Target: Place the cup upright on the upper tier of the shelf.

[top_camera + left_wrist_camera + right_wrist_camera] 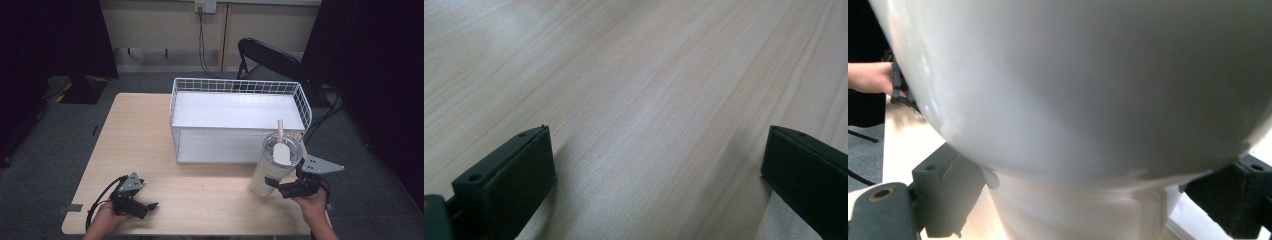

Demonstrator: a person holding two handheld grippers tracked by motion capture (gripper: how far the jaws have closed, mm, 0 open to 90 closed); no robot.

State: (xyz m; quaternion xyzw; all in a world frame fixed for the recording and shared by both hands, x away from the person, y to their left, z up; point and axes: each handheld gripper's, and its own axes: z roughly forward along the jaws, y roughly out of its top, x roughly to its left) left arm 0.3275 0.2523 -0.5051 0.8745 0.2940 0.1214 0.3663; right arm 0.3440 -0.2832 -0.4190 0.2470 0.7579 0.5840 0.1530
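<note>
With its jaws clamped low on the tall white lidded tumbler (276,165), the right gripper (291,188) looks set to move it toward the white wire basket (240,86), while the left gripper (141,206) idles on the pale wood counter (135,130), jaws apart.

White wire basket (239,86) sits mid-table (135,130) ahead of me. Black folding chair (267,56) behind it, wall socket (205,6) probably above.

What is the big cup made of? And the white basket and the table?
The tumbler looks like smooth white plastic or coated metal, with a clear plastic lid and straw. The basket is white-coated wire, shown by its thin grid. The table looks like pale wood or laminate with grain lines.
</note>
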